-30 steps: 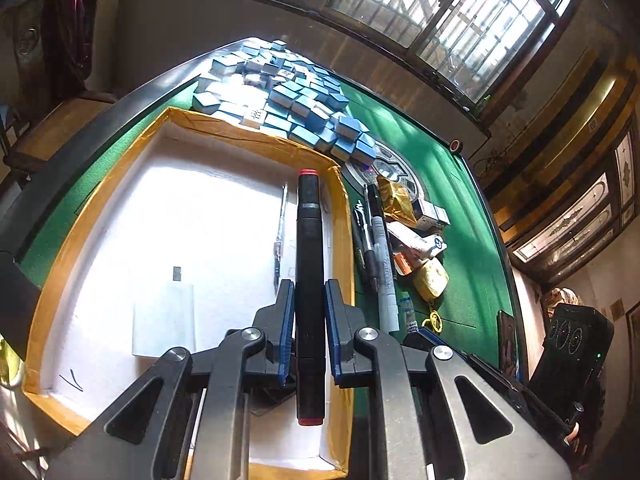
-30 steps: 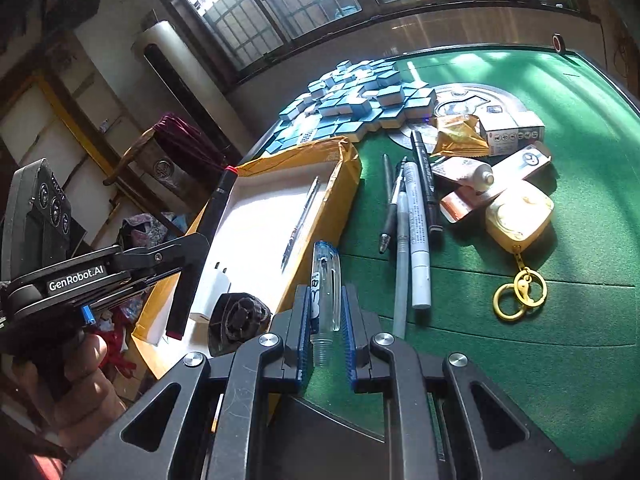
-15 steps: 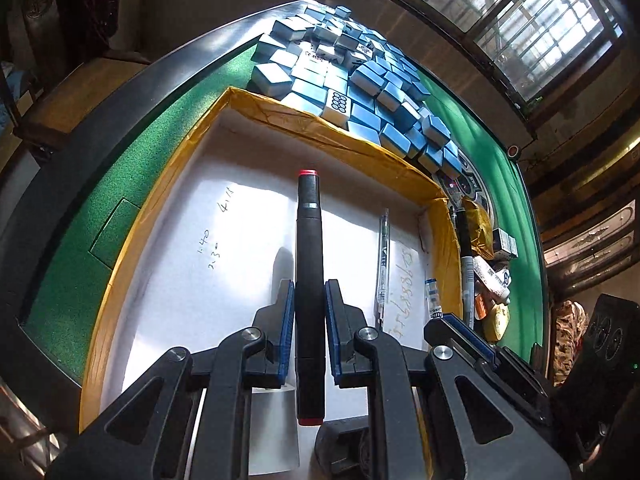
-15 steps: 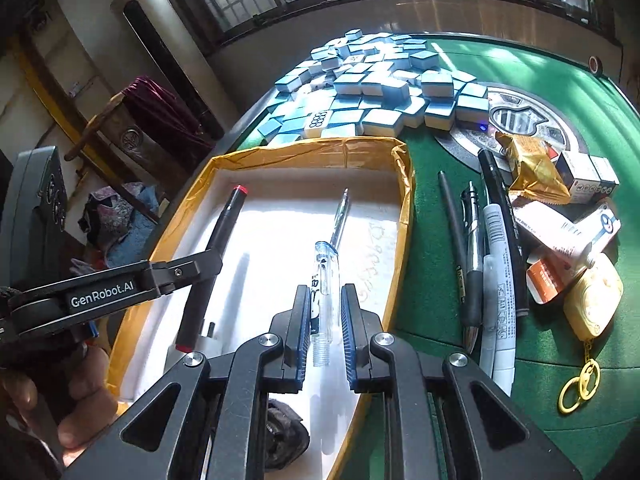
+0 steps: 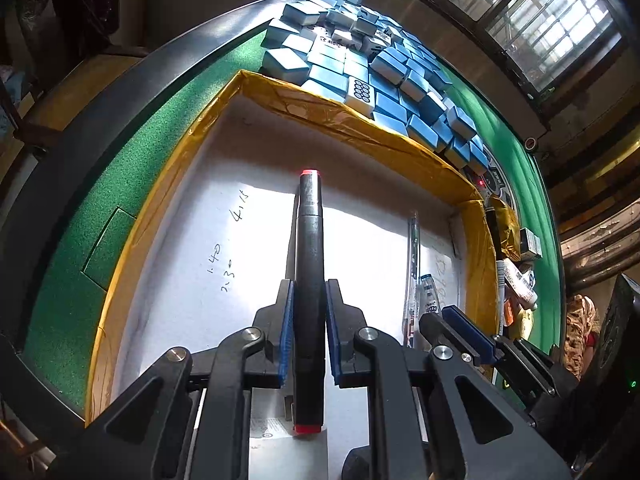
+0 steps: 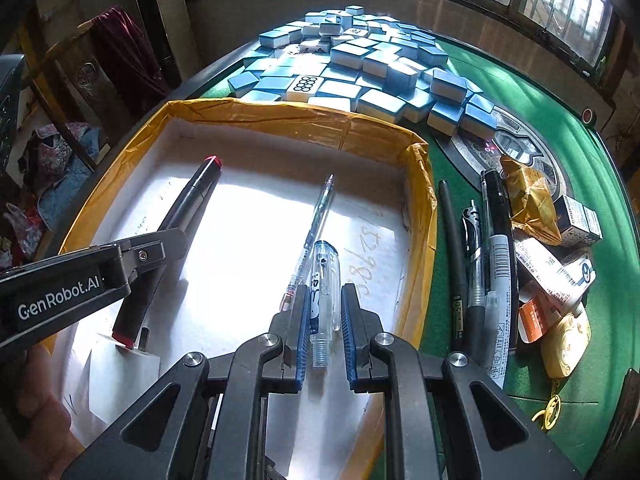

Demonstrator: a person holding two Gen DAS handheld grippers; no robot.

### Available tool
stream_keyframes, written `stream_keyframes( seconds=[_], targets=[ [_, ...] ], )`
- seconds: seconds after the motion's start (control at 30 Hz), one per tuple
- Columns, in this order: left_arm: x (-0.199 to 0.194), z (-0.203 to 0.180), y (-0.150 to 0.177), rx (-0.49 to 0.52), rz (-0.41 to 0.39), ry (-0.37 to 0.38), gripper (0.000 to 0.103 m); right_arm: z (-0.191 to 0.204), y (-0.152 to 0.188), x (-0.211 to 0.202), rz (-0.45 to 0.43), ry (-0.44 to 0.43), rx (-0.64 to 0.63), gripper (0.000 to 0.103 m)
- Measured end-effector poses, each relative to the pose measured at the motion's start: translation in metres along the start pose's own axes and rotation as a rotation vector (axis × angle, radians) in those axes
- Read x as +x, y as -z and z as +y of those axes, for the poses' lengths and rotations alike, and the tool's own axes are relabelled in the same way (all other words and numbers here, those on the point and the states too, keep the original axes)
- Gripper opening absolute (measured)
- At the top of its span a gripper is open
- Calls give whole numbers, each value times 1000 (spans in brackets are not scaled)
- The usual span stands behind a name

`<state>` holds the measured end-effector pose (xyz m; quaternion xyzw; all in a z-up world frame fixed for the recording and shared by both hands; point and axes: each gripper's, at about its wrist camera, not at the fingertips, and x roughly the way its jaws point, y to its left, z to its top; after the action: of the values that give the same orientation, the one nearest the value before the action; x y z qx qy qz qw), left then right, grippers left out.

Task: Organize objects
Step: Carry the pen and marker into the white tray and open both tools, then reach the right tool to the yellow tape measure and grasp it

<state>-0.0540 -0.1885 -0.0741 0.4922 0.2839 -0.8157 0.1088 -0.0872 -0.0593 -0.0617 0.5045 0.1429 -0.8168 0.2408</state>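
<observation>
We hold both grippers over the box (image 6: 384, 136), a shallow white tray with yellow taped walls on the green table (image 6: 532, 92). Our left gripper (image 5: 310, 300) pinches a black marker (image 5: 309, 248) with red ends; it hangs above the box's left half, its far tip aimed at the back wall. Our right gripper (image 6: 325, 312) pinches a clear pen cap (image 6: 325, 284) above the box's right half. One thin pen (image 6: 318, 216) lies on the box floor just beyond the cap. A heap of blue tiles (image 6: 360, 64) sits right behind the box's back wall. More pens (image 6: 476, 256) lie side by side on the table just right of the box, and beyond them small packets (image 6: 552, 248) and a yellow keyring (image 6: 566, 340).
</observation>
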Motion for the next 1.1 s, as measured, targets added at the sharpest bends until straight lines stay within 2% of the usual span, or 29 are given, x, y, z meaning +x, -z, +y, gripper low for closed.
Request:
stream_keyframes(
  seconds=[0.13, 0.27, 0.37, 0.43, 0.57, 0.63, 0.73, 0.8, 0.93, 1.1],
  targets=[
    [2, -2, 0, -4, -4, -3, 13, 5, 1, 3, 9, 10, -31, 14],
    [0, 1, -1, -35, -20, 33, 13, 1, 3, -2, -7, -18, -7, 14],
    [-6, 2, 0, -56, -25, 82, 23, -8, 9, -11, -49, -117, 44, 22],
    [-13, -1, 2, -56, -43, 94, 39, -12, 15, -21, -89, -195, 61, 36],
    [-29, -10, 13, -55, -91, 102, 40, -19, 36, -41, -158, -260, 52, 39],
    [-41, -16, 21, -58, -127, 100, 40, -29, 50, -53, -188, -321, 56, 40],
    [-60, -32, 38, -31, -194, 70, 44, -49, 71, -70, -223, -405, 77, 44],
    [-67, -47, 52, -4, -217, 70, 45, -63, 85, -76, -229, -425, 98, 45],
    [-71, -81, 75, 61, -213, 116, 45, -94, 108, -82, -242, -467, 142, 45],
    [-61, -122, 93, 136, -174, 139, 45, -127, 131, -78, -218, -445, 203, 45]
  ],
)
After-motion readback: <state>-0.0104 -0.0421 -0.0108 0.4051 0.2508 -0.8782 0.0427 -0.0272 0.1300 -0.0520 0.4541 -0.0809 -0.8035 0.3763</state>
